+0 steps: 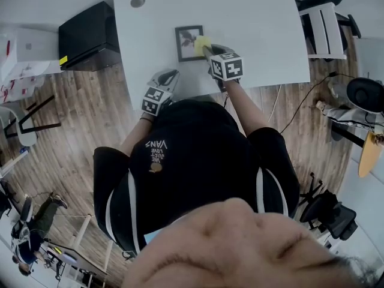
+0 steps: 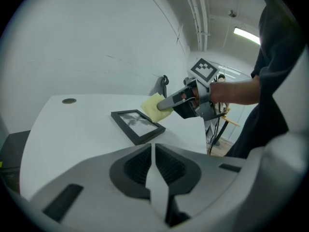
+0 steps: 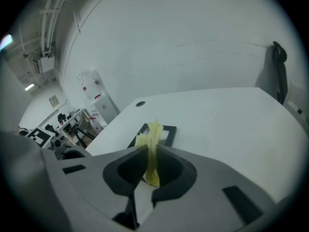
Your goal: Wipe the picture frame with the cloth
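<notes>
Progress: looks like the wipe is just getting going. The cloth is sitting against the frame's right side, and I can't tell how much of the frame has been covered, so I'm guessing most of the glass and border is left to do.
Right gripper [image 3: 150,164]: clamping a small soft yellow cloth [image 1: 201,45] between its jaws, with the cloth sticking out past the tips and pointing down at the frame.
Left gripper [image 2: 153,164]: jaws pressed together with nothing in them. It's hovering by the near edge of the table, apart from the frame, so it isn't steadying anything.
Frame: a small black rectangular picture frame [image 2: 138,125] holding a pale greyish print, looking plain and undamaged.
Where it's lying: flat on the white table [image 1: 258,29], towards the middle, nothing else near it.
What's left: I'm thinking a few passes across the front and along the edges.
</notes>
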The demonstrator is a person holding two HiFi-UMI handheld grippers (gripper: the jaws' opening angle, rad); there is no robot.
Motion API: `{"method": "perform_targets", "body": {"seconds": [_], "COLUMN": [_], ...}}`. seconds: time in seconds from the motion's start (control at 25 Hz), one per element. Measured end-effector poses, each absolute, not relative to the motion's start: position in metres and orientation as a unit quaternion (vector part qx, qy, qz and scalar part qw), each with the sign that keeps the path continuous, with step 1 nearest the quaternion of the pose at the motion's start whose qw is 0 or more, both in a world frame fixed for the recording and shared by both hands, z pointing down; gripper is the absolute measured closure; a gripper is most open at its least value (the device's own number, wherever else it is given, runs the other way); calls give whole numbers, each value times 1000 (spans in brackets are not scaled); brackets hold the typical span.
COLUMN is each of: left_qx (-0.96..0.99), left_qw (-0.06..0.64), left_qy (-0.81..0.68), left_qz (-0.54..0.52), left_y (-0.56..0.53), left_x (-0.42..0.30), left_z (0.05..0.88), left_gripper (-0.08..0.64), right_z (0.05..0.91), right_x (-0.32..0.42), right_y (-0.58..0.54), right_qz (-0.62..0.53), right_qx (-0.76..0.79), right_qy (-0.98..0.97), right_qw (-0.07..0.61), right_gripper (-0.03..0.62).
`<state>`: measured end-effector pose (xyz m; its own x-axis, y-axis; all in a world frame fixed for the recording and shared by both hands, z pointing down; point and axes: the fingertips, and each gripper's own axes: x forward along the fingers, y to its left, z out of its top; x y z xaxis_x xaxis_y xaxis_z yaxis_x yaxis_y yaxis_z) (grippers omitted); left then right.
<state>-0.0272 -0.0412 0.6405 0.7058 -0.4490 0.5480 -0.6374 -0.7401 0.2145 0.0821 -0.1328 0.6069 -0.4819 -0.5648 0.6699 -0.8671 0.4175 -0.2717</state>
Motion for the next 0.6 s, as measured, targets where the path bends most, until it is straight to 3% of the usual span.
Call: {"method": "perform_targets", "body": {"seconds": [0.6], "left_qx": [890], "left_qw": [208], "left_qy": [-333], "left_qz": [231], "left_y": [-38], "left_x": [-49], "left_z": [639], "left_gripper": [526], "right_z": [611], "right_x": [-12], "right_y": [-116], "right_qz": [302], "right_qx": [350], "right_qy": [-847], "right_qw": [262], "right_gripper": [548]}}
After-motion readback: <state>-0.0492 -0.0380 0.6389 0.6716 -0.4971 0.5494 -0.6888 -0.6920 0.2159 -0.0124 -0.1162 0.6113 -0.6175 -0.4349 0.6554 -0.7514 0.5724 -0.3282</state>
